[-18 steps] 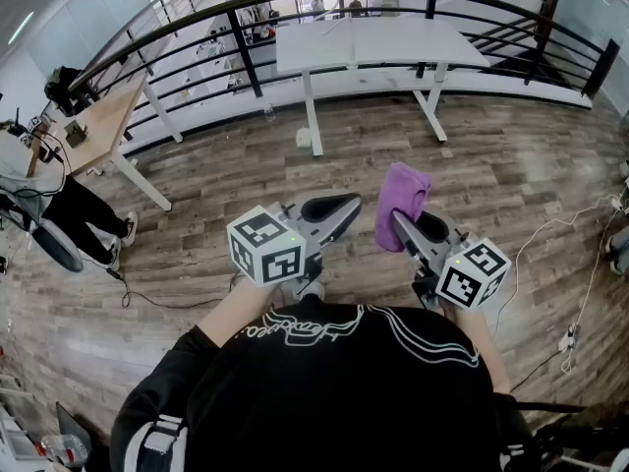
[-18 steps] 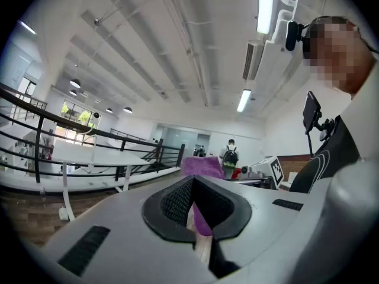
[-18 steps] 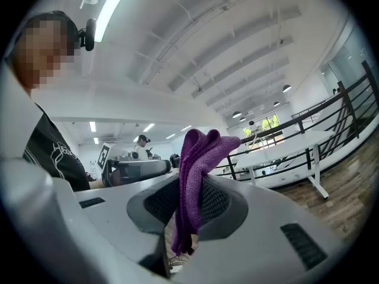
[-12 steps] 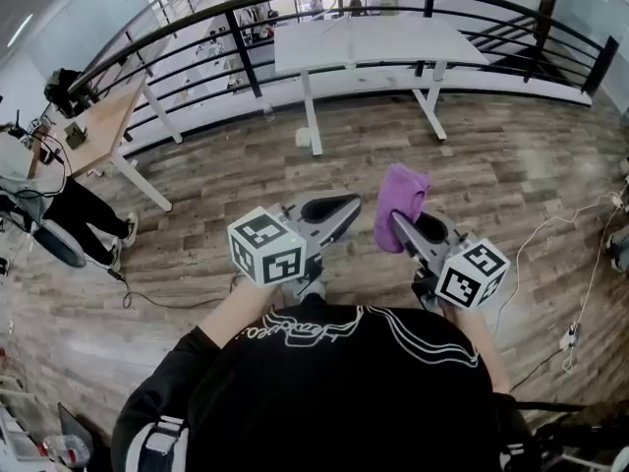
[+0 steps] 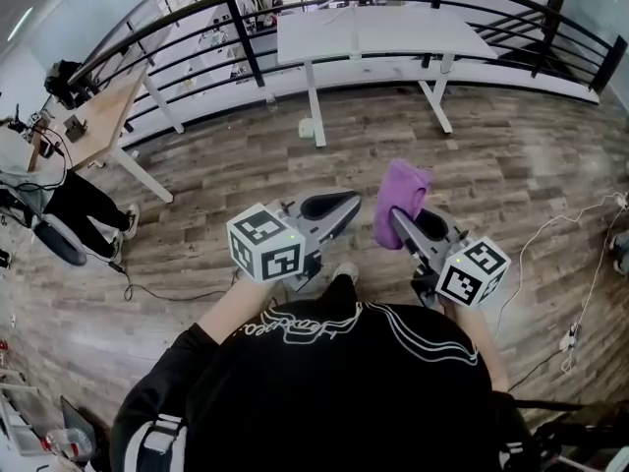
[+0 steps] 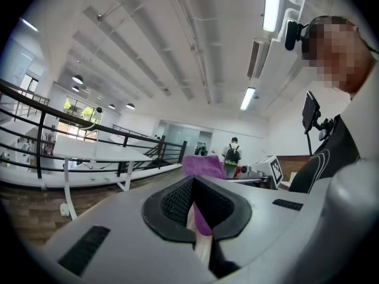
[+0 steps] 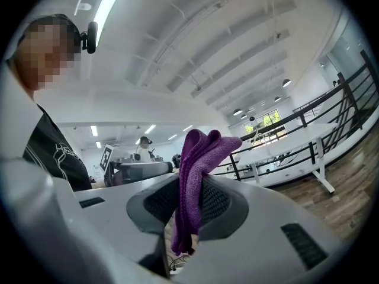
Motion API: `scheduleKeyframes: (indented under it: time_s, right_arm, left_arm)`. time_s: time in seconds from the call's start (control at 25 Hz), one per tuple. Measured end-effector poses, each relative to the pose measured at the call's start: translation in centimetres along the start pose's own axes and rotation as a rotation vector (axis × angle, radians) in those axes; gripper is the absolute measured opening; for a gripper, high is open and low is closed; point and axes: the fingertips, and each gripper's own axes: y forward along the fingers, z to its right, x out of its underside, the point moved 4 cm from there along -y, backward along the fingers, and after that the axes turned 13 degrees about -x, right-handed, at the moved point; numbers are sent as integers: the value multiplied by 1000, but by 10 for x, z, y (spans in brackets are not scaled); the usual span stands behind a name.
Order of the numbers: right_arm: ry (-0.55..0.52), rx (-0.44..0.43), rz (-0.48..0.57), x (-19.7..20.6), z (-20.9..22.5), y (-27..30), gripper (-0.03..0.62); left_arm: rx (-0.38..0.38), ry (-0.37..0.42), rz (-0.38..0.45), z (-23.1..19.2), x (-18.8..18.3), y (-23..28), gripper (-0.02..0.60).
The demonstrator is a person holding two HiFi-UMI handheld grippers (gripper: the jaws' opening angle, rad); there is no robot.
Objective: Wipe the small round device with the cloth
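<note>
Cloth (image 5: 401, 197), purple and folded, clamped between the closed jaws of the right gripper (image 5: 396, 219); upper end bunched above the jaw tips, lower end hanging in the jaw gap. Held in the air over the floor (image 5: 511, 165), ahead of the black shirt (image 5: 334, 382). Left gripper (image 5: 352, 205) just beside the cloth on its left, apart from it, jaws pressed together on nothing. Beyond: white table (image 5: 373, 32) beside a black railing (image 5: 246, 42); white cable (image 5: 555, 226) near the floor's right edge.

Bare wood floor (image 5: 491, 165) lies open before the white table (image 5: 383, 32); a black railing (image 5: 241, 32) closes off the space behind it.
</note>
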Motion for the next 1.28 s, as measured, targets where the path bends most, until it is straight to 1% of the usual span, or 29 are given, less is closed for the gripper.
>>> scheduleKeyframes:
  time_s: [0.16,0.36,0.56,0.76,0.88,1.04,1.16,1.28]
  right_arm:
    - [22,6,-4,3,33,12,72]
    - [36,35,-5,-2,99,41,72]
    - [68,58,-13,-15,191,94,72]
    - [93,67,-21,-43,295,164,72]
    - [83,66,-26,-65,351,211,72]
    - [44,75,-29,-102,421,267,72]
    - [33,88,-28,-118,457,289,72]
    - [31,97,-27,-110,465,287,72]
  left_arm:
    - [5,-12,-4,-28,2,24,6]
    - [22,-28,-19,-84,-2,71,6]
    - [35,-54,-40,-172,-17,135,6]
    - [44,-76,-45,-278,-49,207,6]
    - [40,-86,-41,-344,-71,242,6]
    - [36,-84,-40,-423,-104,288,6]
    - [37,-78,-41,-460,-118,313,6]
    - [37,-76,-39,-466,-110,319,6]
